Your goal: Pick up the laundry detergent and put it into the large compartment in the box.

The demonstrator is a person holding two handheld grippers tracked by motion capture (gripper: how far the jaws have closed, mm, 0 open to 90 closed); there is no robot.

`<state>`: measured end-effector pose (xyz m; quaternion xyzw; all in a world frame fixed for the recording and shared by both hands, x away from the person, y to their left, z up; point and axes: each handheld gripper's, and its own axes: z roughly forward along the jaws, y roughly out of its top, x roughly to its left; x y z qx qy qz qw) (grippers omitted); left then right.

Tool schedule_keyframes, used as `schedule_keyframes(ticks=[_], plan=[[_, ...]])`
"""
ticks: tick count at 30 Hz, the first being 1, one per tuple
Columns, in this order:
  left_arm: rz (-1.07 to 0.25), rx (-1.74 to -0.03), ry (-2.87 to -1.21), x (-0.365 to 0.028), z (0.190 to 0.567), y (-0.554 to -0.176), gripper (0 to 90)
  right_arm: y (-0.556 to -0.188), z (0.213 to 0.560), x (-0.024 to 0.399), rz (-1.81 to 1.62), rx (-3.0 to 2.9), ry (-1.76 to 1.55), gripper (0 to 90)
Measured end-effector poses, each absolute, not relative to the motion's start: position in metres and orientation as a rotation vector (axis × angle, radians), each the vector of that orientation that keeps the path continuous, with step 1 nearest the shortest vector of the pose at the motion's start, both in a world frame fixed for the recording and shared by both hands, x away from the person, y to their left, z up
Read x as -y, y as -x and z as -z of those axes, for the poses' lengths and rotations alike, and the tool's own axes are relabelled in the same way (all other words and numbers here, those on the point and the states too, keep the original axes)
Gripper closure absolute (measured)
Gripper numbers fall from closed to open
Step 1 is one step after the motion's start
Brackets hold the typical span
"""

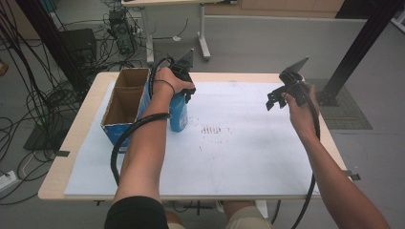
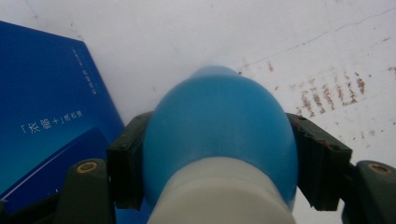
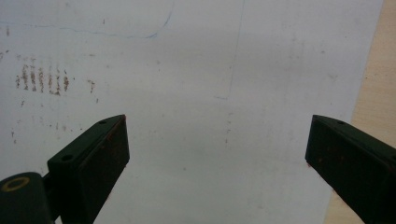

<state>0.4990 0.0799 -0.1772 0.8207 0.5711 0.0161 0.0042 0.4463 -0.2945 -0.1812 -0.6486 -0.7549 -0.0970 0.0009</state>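
A blue bottle (image 1: 178,113) with a white neck stands upright on the white sheet (image 1: 248,152), right beside an open box. My left gripper (image 1: 184,90) comes down on its top from above. In the left gripper view both pads press on the sides of the blue bottle (image 2: 219,126), so the left gripper (image 2: 219,161) is shut on it. My right gripper (image 1: 276,100) hangs above the right part of the sheet. The right gripper (image 3: 217,144) is open wide, with bare sheet between its jaws.
An open cardboard box (image 1: 125,98) with blue sides (image 2: 46,116) and two compartments stands at the table's far left. Brown smudges (image 1: 211,130) mark the middle of the sheet. The wooden table edge (image 3: 378,79) runs close to the right gripper. Cables and stands crowd the floor behind.
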Motion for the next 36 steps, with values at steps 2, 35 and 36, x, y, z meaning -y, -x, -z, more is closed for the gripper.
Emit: schedule_keyframes(ticks=[2,35,36], plan=[[-0.063,-1.787,-2.575,-0.0796,0.1767,-0.4980,34.3,-0.4466,0.1812,0.2942,0.302,2.368,2.038,6.5],[-0.050,-1.789,-2.544,-0.0862,0.1761,-0.4966,37.4,-0.4471,0.1816,0.2927,0.294,2.368,2.044,6.5],[-0.051,-1.788,-2.543,-0.0864,0.1760,-0.4963,37.4,-0.4474,0.1818,0.2925,0.292,2.368,2.042,6.5]])
